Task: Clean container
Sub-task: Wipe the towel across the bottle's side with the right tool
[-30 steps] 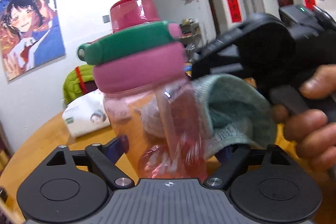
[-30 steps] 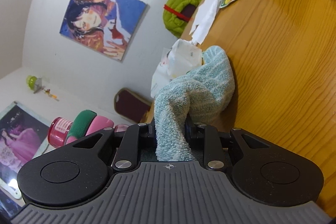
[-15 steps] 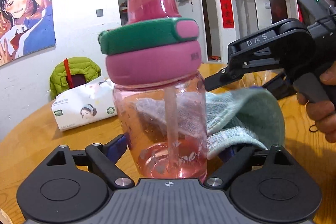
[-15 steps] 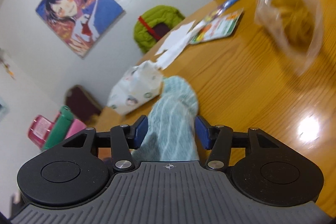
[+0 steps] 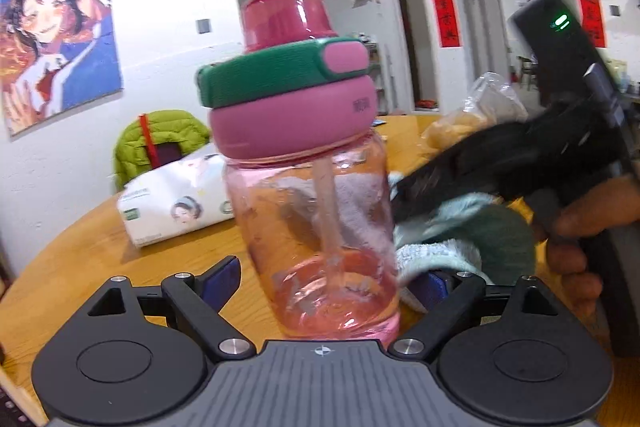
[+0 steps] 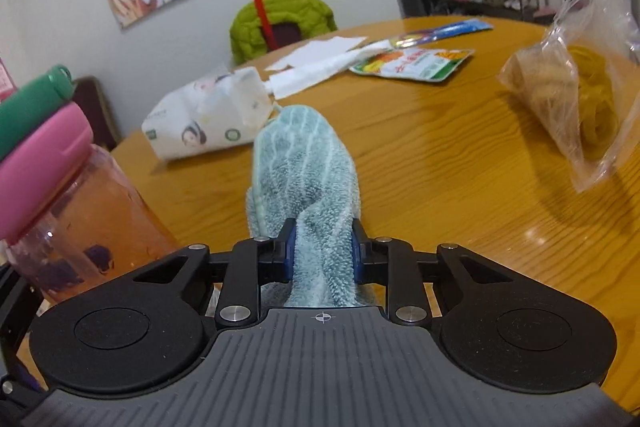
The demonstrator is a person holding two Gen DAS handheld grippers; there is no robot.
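table [image 6: 440, 163]: 1 bottle [image 5: 316, 227], 1 towel [image 6: 308, 171]

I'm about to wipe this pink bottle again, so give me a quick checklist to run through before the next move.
1. Cloth in right gripper: ok, jaws closing on it.
2. Left gripper grip on bottle: not ok, jaws opening, pads off the wall.
3. Lid on bottle: ok.
4. Bottle base resting on table: cannot tell, hidden.
5. Cloth touching bottle: cannot tell.
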